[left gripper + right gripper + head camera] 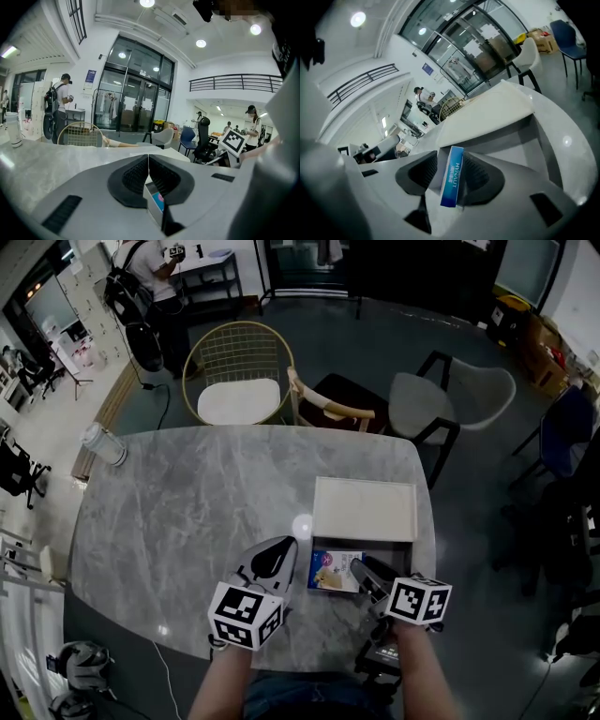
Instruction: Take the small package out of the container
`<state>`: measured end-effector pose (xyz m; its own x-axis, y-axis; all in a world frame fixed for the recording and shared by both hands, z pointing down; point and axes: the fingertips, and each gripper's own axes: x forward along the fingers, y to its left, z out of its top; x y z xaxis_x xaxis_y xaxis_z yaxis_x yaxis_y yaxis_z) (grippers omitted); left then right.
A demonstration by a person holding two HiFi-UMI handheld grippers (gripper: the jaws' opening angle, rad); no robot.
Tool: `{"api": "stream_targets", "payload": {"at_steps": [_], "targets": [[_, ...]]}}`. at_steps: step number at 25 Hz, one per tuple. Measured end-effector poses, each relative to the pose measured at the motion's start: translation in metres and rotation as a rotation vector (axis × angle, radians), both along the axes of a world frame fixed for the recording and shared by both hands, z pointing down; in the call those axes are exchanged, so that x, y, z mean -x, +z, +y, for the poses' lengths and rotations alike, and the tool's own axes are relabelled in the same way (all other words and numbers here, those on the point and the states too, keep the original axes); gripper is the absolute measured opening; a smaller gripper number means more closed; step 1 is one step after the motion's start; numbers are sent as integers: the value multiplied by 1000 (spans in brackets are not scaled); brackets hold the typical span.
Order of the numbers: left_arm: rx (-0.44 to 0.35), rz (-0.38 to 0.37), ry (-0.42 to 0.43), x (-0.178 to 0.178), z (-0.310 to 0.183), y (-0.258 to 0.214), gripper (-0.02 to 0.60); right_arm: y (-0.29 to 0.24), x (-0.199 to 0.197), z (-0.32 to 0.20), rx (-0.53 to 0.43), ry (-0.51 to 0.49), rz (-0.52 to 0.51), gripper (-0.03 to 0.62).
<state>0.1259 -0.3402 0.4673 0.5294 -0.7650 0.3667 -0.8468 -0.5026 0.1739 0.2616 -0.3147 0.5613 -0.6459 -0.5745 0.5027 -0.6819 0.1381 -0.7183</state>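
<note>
Small package (pixel 330 573) pinched upright between the fingers of the right gripper (pixel 450 161), held over the open white container (pixel 366 510) near the right edge of the surface (pixel 206 512), probably to clear its walls. Left gripper (pixel 148 161) beside it, fingers closed tip to tip, apparently keeping clear.

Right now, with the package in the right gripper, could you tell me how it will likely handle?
The package is a thin printed carton with crisp edges, so probably stiff and light. Held across its flat faces by the right gripper, it likely won't roll, though the smooth faces might slip if the grip loosens.
</note>
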Motion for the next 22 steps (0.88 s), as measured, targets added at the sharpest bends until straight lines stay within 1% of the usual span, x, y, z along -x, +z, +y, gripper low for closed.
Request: {"api": "stream_targets", "payload": {"at_steps": [2, 4, 6, 8, 11, 16, 19, 22], "targets": [[-3, -7, -3, -1, 2, -3, 12, 4, 5, 3, 61, -8, -57, 166], [-6, -14, -8, 1, 2, -5, 12, 10, 18, 9, 120, -66, -83, 167], [-10, -21, -14, 3, 2, -7, 12, 15, 25, 12, 143, -113, -52, 112], [-13, -26, -21, 6, 1, -9, 12, 17, 23, 10, 168, -139, -21, 108], [-15, -31, -27, 12, 2, -10, 12, 15, 22, 5, 207, -159, -7, 95], [-18, -25, -23, 17, 3, -9, 12, 3, 23, 2, 195, -177, 29, 94], [-36, -11, -18, 20, 4, -14, 12, -11, 23, 0, 160, -171, 49, 94], [-65, 19, -27, 28, 4, -29, 12, -32, 26, 0, 118, -165, 58, 94]]}}
